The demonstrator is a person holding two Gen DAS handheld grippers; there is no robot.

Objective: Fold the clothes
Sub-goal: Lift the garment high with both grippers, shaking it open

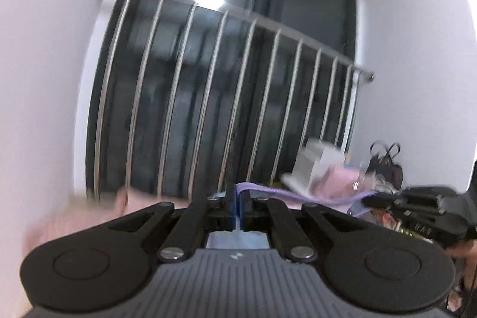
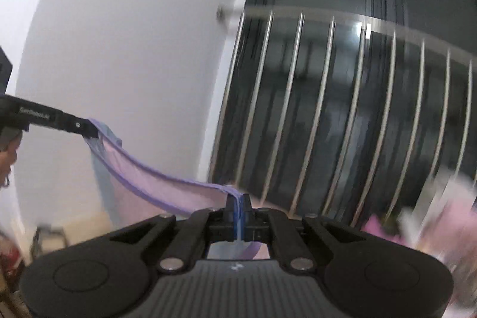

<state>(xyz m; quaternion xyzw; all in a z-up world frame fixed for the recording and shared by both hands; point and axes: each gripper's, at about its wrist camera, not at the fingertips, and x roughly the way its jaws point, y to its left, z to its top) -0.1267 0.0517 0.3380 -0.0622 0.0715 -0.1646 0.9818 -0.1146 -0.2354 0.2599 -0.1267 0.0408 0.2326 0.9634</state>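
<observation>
**A:** What could go wrong from where you stand?

**B:** I've got the cloth (image 2: 167, 184) strung in the air between my two claws, and each one bites only a thin strip of its purple hem. My left claw (image 1: 238, 206) is clenched on one end, my right claw (image 2: 238, 209) clenched on the other. If I pull them apart too sharply, I reckon the hem slides out of one pinch and that whole side drops. If I let them drift together, the sagging middle bunches and any fold lands crooked.

**A:** And where does the cloth sit relative to the claws?

**B:** It leaves my right claw and sweeps up leftward to my left claw (image 2: 89, 130), the hem slack between them. The pale body hangs below that edge, in front of the white wall (image 2: 134, 49), left of the window railing (image 2: 328, 109). How low it hangs I can't see.
</observation>
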